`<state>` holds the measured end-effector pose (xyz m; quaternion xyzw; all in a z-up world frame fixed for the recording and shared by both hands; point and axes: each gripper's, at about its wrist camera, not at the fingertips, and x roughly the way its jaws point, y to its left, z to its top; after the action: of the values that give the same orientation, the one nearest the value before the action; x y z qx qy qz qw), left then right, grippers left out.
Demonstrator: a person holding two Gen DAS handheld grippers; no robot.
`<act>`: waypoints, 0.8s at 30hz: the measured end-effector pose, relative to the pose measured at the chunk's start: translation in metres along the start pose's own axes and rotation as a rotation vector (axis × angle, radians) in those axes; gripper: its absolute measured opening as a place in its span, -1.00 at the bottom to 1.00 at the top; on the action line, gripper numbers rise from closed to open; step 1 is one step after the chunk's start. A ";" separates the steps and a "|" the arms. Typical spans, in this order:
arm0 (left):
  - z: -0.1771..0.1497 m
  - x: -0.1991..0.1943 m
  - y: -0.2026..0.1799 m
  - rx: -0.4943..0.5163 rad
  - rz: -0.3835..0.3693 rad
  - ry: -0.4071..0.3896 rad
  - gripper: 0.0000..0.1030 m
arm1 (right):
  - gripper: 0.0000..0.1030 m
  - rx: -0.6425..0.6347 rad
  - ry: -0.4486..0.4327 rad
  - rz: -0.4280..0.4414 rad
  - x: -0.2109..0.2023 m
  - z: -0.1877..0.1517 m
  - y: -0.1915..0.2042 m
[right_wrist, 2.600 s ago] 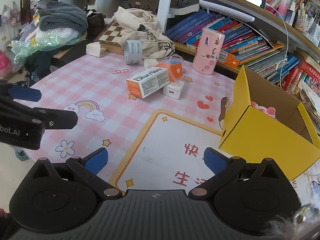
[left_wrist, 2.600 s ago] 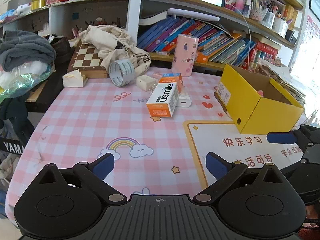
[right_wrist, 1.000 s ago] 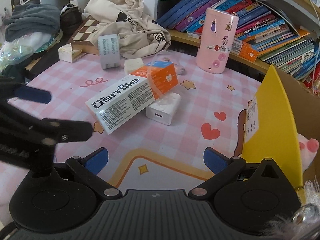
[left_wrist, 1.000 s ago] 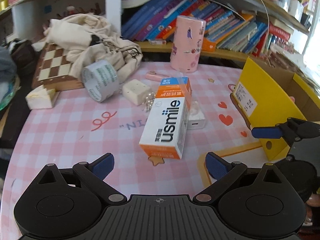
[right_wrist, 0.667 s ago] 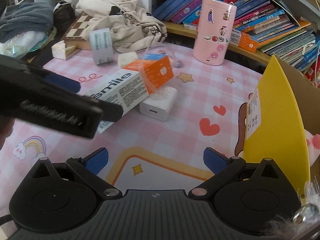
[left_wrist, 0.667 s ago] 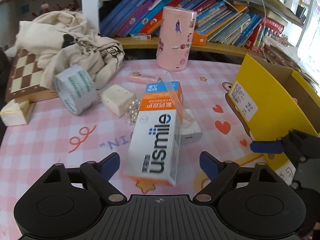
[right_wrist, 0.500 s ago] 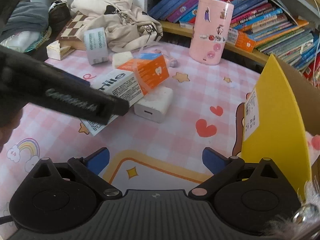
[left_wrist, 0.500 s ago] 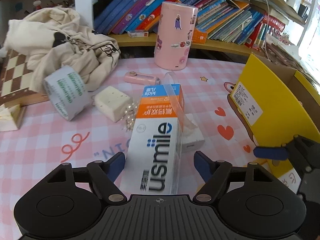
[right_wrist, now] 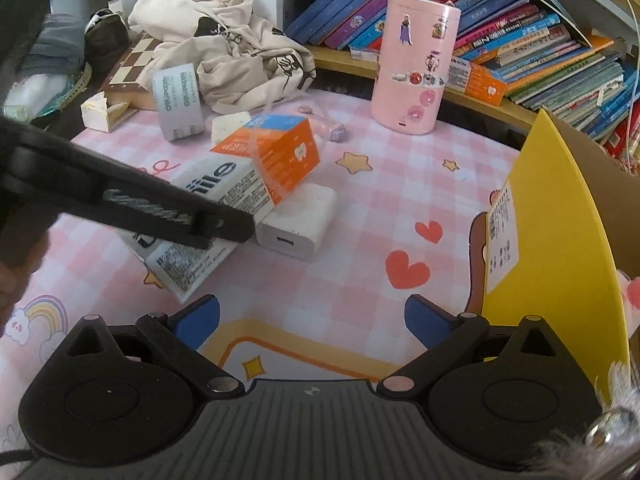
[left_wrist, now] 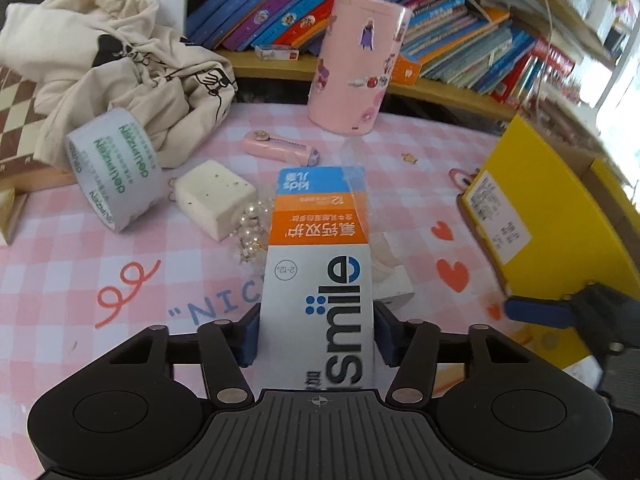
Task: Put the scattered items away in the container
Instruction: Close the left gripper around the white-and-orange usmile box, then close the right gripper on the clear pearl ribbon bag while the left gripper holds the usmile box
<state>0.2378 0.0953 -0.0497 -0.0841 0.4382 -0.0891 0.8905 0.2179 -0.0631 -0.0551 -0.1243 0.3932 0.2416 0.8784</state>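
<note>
Bright, soft daylight enters from the upper right of both frames, blown out there; fisheye bending and blur at edges.

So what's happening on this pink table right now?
A person is tidying clutter into the yellow box. The left tool is closing on the usmile toothpaste carton, its pads at the carton's sides; the carton still lies on the table, propped on a white charger. The right tool waits open and empty beside the box.

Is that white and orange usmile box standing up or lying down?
Lying down. The usmile box rests lengthwise, its far end propped on a white charger, while the left gripper is closing on its sides.
</note>
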 end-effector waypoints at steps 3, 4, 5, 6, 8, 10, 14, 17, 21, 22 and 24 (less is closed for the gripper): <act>-0.010 -0.015 0.000 -0.015 -0.002 -0.008 -0.01 | 0.96 0.000 -0.016 0.007 0.003 0.005 0.001; -0.014 -0.020 0.000 -0.020 0.000 -0.007 -0.01 | 0.96 0.001 -0.021 0.008 0.005 0.006 0.002; -0.019 -0.026 0.000 -0.025 0.006 -0.007 -0.01 | 0.96 0.002 -0.024 0.010 0.007 0.009 0.002; -0.023 -0.032 0.003 -0.043 0.012 -0.010 -0.01 | 0.95 -0.007 -0.028 0.012 0.010 0.011 0.004; -0.030 -0.045 0.010 -0.085 0.022 -0.021 -0.01 | 0.92 -0.027 -0.034 0.014 0.016 0.015 0.008; -0.038 -0.059 0.017 -0.097 0.054 -0.024 -0.01 | 0.88 -0.033 -0.037 0.019 0.021 0.019 0.011; -0.057 -0.073 0.033 -0.130 0.120 0.013 -0.01 | 0.74 -0.019 -0.029 0.011 0.035 0.029 0.012; -0.071 -0.075 0.041 -0.174 0.147 0.039 -0.01 | 0.66 -0.003 -0.009 0.000 0.045 0.035 0.011; -0.081 -0.077 0.040 -0.181 0.159 0.044 -0.01 | 0.65 0.049 0.006 -0.017 0.047 0.032 0.006; -0.083 -0.077 0.039 -0.174 0.162 0.045 -0.01 | 0.65 0.061 -0.013 -0.032 0.042 0.029 0.005; -0.085 -0.073 0.038 -0.165 0.165 0.056 -0.02 | 0.65 0.071 -0.063 -0.039 0.031 0.024 0.005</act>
<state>0.1296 0.1433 -0.0533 -0.1183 0.4743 0.0187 0.8722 0.2487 -0.0385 -0.0627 -0.0931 0.3713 0.2141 0.8987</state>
